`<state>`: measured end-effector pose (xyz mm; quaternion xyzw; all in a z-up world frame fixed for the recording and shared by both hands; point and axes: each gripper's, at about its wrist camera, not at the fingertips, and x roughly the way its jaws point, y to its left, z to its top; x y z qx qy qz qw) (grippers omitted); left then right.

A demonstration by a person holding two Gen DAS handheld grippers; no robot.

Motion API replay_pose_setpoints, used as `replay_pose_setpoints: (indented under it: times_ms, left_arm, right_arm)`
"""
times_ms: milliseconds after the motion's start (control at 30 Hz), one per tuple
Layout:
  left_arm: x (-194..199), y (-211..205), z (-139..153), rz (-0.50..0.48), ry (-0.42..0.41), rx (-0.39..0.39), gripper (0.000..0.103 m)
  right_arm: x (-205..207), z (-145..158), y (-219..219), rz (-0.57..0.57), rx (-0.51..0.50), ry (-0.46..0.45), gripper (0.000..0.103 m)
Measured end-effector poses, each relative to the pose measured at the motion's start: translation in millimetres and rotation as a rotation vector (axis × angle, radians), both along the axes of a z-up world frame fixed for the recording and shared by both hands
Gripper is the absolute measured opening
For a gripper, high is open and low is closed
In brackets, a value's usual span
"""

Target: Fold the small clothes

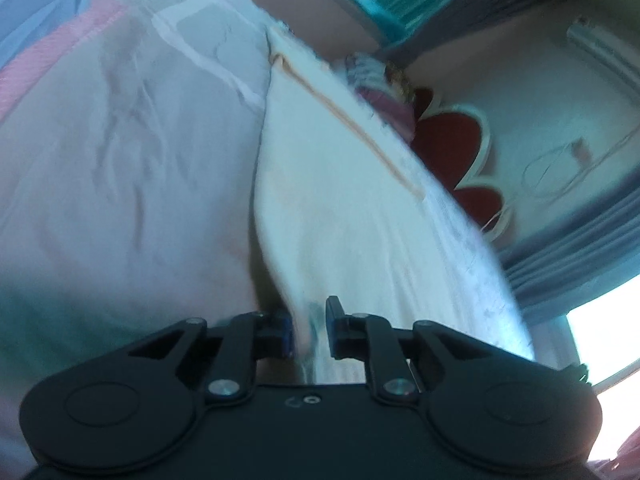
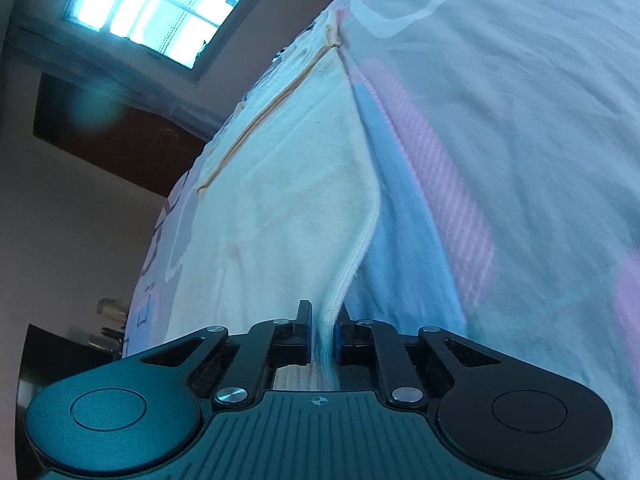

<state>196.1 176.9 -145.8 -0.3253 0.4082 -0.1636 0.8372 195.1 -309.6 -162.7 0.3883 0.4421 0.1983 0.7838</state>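
Pastel bedding (image 2: 500, 160), printed in pink, blue and white blocks, covers the bed under both cameras. On it lies a small cream garment (image 1: 340, 208), and each pair of tongs grips one of its edges. The left tongs (image 1: 309, 330) are clenched on a bunched fold of the cloth, which rises between the pads and spreads away up the frame. The right tongs (image 2: 323, 334) are clamped on a ribbed hem (image 2: 352, 264), pinched thin between the jaws.

Only the left view shows a red heart-shaped cushion (image 1: 452, 136) beyond the garment, with a blurred patterned item beside it that I cannot identify. Only the right view shows a bright window (image 2: 160, 12) and a dark wooden panel (image 2: 112, 136) below it. A tan seam (image 2: 256, 128) crosses the garment in both views. Motion blur softens the left picture, and the garment's far end is cut off by the bedding's curve.
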Motion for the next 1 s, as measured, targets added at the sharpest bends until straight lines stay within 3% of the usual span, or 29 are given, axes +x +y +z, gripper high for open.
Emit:
replay_pose_setpoints:
  times_ms: [133,167,200,267,467,567,633,700,867,1000]
  left_arm:
    - [-10,0,0,-0.017,0.001,0.015,0.013]
    - [-11,0,0,-0.015,0.000,0.018,0.012]
    - [-10,-1,0,-0.016,0.000,0.020,0.006]
    - [-10,-1,2,0.001,-0.013,0.025,0.003]
    - [-9,9,25,0.046,-0.128,-0.018,0.003]
    - [2,6,20,0.042,-0.074,0.039,0.003]
    - [6,1,12,0.028,-0.018,0.091,0.003]
    - [6,1,13,0.031,-0.025,0.083,0.003]
    - [26,12,46,0.095,-0.117,-0.012,0.003]
    - [70,4,81,0.075,-0.176,0.026,0.003]
  right_arm:
    - [-5,-1,2,0.022,-0.015,0.010,0.011]
    - [-5,-3,2,0.024,-0.016,0.016,0.010]
    - [-4,-5,3,0.022,-0.014,0.019,0.004]
    - [-3,-4,3,0.018,-0.016,0.019,0.003]
    - [1,32,-3,-0.009,0.008,-0.108,0.003]
    - [8,32,-4,-0.003,-0.004,-0.105,0.003]
    - [13,20,-3,0.007,-0.014,-0.048,0.003]
    - [15,16,-4,0.015,-0.012,-0.032,0.003]
    - [33,48,-6,-0.005,0.022,-0.132,0.003]
    - [70,83,-4,-0.021,0.028,-0.210,0.003]
